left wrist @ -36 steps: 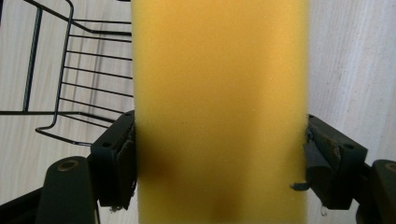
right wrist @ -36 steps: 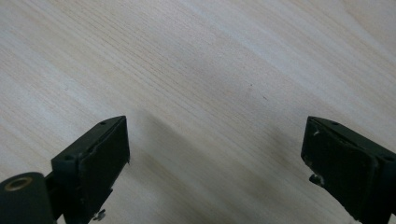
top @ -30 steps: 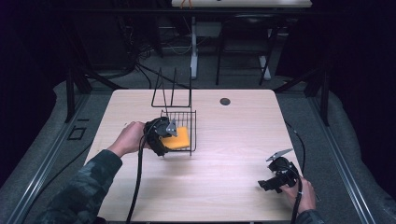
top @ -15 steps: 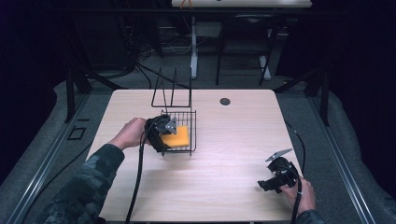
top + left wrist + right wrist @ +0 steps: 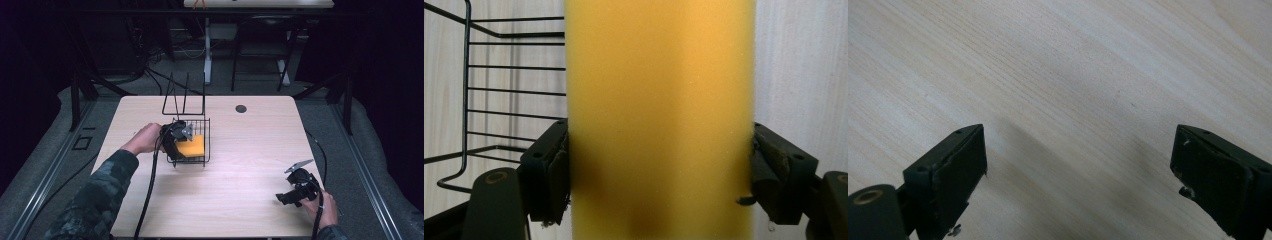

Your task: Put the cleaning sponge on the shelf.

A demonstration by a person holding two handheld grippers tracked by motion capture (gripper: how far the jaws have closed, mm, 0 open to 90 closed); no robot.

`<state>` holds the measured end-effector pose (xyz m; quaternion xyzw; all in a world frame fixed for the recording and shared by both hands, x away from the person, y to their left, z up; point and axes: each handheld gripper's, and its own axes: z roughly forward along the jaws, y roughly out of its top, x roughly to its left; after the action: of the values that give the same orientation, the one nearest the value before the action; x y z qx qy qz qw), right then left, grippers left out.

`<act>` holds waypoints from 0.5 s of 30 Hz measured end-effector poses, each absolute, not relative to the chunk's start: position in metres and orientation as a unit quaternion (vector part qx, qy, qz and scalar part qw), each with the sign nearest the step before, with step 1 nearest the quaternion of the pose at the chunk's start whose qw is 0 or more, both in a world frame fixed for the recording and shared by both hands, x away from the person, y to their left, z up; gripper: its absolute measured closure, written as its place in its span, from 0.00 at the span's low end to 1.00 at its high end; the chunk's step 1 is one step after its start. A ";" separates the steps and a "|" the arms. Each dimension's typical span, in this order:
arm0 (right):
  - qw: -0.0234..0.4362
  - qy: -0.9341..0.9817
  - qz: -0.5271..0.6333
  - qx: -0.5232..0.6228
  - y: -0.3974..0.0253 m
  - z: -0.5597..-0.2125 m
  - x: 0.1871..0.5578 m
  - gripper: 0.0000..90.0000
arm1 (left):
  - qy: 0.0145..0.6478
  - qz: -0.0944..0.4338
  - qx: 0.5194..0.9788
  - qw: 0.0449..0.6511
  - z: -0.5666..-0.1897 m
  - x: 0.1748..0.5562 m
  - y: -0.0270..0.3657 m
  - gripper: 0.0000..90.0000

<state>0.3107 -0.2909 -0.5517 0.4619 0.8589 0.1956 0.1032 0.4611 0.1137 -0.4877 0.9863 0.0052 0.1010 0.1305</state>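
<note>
A yellow sponge lies inside a black wire basket left of the table's middle. My left gripper reaches into the basket from the left and is shut on the sponge. In the left gripper view the sponge stands between both pads, with basket wires behind it on the left. My right gripper rests low over the table's front right corner. Its jaws stand wide apart in the right gripper view, open over bare wood.
The wooden table has a small dark round hole near its far edge. Tall wire prongs rise from the basket's far side. Cables trail from both grippers toward the front edge.
The left gripper and the sponge have shifted a little deeper into the basket. The right gripper has stayed in place.
</note>
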 end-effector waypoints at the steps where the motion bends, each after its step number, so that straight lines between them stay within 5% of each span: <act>1: 0.102 0.858 0.198 0.462 -0.291 -0.553 0.311 0.08 | 0.005 0.100 0.987 0.128 -0.490 0.462 0.113 0.26; 15: 0.101 0.859 0.194 0.463 -0.292 -0.555 0.312 0.08 | 0.001 0.068 0.992 0.109 -0.506 0.476 0.113 0.25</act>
<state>0.3116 -0.2916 -0.5550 0.4633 0.8587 0.1944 0.1007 0.4757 0.1125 -0.5064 0.9917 0.0007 0.0677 0.1091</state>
